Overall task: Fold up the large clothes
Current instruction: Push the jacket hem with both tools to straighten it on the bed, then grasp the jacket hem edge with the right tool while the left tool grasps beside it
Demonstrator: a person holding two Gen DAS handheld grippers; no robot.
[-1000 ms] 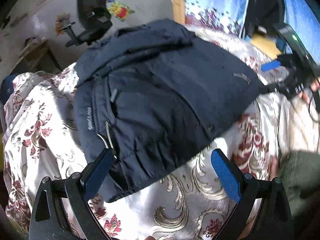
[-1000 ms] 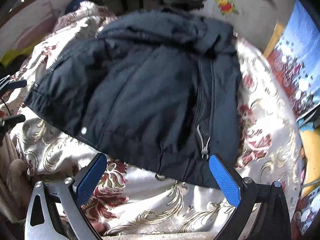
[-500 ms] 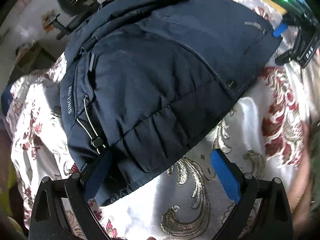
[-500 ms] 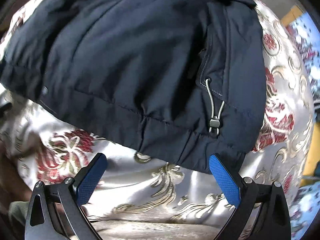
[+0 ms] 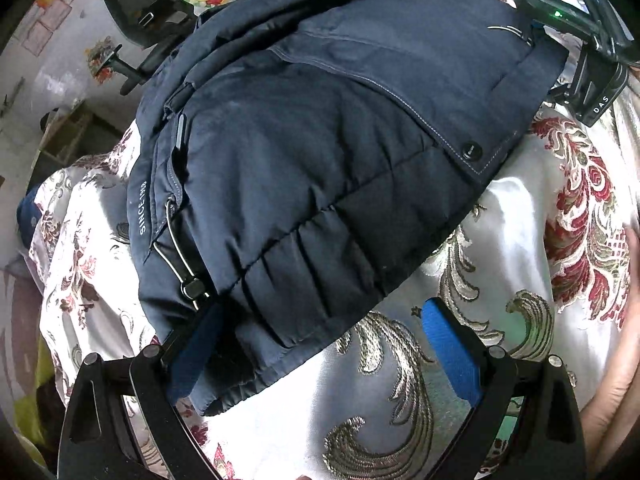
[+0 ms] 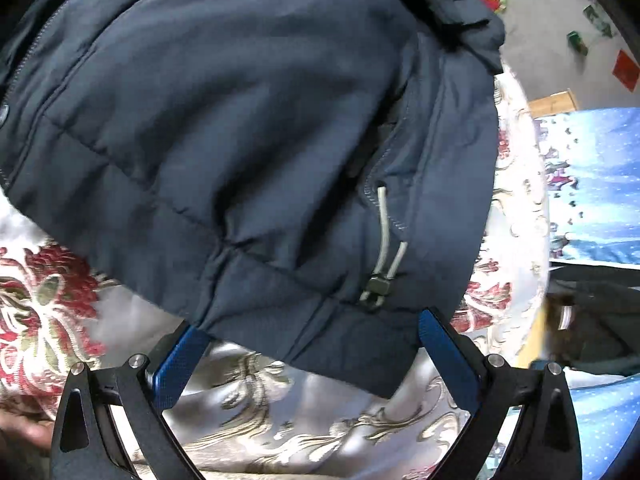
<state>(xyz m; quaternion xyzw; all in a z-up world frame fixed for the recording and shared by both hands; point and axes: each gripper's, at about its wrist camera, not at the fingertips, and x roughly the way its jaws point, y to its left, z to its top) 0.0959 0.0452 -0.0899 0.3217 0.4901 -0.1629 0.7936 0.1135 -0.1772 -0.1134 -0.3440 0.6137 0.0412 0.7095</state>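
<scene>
As both spread claws straddle the jacket [image 5: 320, 152] hem, I ready the pinch.
Left claw [image 5: 324, 344], right claw [image 6: 316, 350] — slide under both layers, then clench evenly.

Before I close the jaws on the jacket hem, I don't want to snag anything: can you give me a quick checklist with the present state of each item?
1. Left gripper open: ok.
2. Right gripper open: ok.
3. Jacket hem between the left jaws: ok.
4. Hem between the right jaws: ok.
5. Drawcord toggle outside the right jaws: ok, though close.
6. Bedspread clear of the pinch: cannot tell.
</scene>
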